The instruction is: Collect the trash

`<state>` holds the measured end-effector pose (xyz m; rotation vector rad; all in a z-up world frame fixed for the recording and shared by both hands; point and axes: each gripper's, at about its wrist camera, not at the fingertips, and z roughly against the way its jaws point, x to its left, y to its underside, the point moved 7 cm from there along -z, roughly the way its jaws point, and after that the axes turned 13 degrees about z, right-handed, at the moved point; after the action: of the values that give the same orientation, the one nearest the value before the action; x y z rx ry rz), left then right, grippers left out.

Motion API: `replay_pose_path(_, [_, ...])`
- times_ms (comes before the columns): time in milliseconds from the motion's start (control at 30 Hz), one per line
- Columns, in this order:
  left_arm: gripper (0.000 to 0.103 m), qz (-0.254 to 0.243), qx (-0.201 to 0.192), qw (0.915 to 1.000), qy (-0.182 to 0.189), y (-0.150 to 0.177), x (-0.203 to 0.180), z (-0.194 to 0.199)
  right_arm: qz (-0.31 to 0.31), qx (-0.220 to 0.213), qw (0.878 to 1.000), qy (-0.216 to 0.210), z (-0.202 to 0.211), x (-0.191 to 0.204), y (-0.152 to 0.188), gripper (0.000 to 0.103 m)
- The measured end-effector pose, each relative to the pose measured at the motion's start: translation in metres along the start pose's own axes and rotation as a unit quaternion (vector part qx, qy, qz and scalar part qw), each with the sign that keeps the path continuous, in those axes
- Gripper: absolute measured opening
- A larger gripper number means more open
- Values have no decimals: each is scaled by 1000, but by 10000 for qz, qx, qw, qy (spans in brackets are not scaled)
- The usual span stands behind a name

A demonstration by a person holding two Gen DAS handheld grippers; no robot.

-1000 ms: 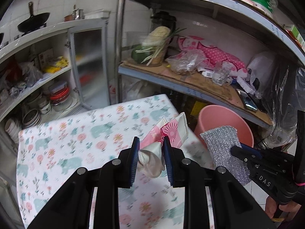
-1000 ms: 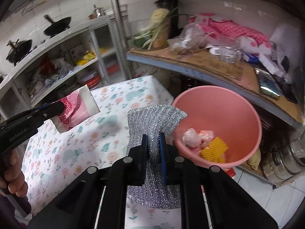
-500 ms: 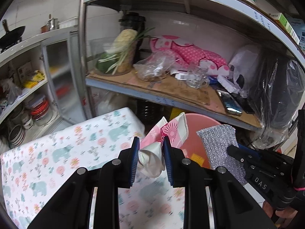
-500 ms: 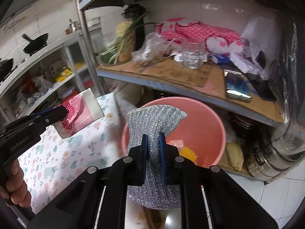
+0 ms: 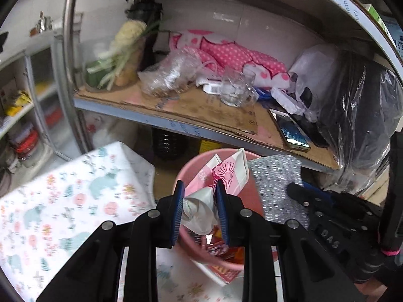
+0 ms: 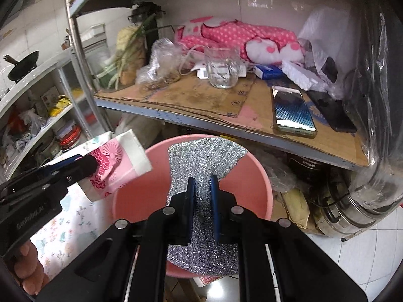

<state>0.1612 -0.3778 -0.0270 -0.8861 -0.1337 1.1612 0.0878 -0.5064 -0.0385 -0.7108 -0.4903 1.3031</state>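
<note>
The left gripper [image 5: 199,198] has its jaws clamped on a crumpled pink-and-white wrapper [image 5: 221,176], whose printed end fans out past the blue pads [image 5: 178,211] while a pale, scrunched part sits between them. The right gripper [image 6: 201,196] has its jaws drawn narrow on a silver mesh scouring cloth [image 6: 201,156], which flares wide above the pads and hangs down below them. Both pieces of trash are held over the open mouth of a pink plastic bin [image 6: 254,191] that stands on the floor, just past the corner of a tabletop [image 5: 63,201] covered in a floral cloth with pale blue animals. In the left wrist view some red and orange scraps [image 5: 221,249] lie at the bottom of the bin. Behind the bin, a metal shelf [image 6: 226,123] lined with cardboard carries a glass mug [image 6: 223,68], a clear plastic bag [image 6: 161,63], a pink polka-dot cushion [image 6: 241,35], a bundle of green stalks [image 6: 121,60] and a phone [image 6: 293,110] lying face up. A person's fingers [image 6: 27,269] show at the lower left of the right wrist view, gripping the left tool's handle.
</note>
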Motion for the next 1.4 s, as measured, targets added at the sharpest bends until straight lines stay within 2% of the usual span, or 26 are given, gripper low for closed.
replay_pose_path(133, [25,16,209,9997,131,3,-5,-24,-35,97,9999,-13,-17,-2,2,12])
replay_pose_path(300, [31,-80,441,9988,213,12,-11,-43,-62,288,9996,-25,-28,0,10,23])
replay_pose_path(367, [35,-115,523,9982,253,15,-13,-45,-89,346,9994,-32,-29,-1,13,34])
replay_pose_path(467, [37,-207,524,9980,280,18,-18,-44,-134,359,9993,-22,-26,-3,16,39])
replay_pose_path(600, [43,-303,424,9985,144,21,-19,-35,-101,368,9993,36,-19,-3,21,40])
replay_pose_path(733, [45,-282,317,9991,36,22,-17,-22,-88,307,9994,122,-6,-2,26,48])
replay_pose_path(1033, [46,-292,103,9995,-41,31,-14,16,-71,280,9994,202,26,10,47,57])
replay_pose_path(1400, [46,-313,12,9995,34,52,-16,53,27,215,9989,427,58,26,67,59])
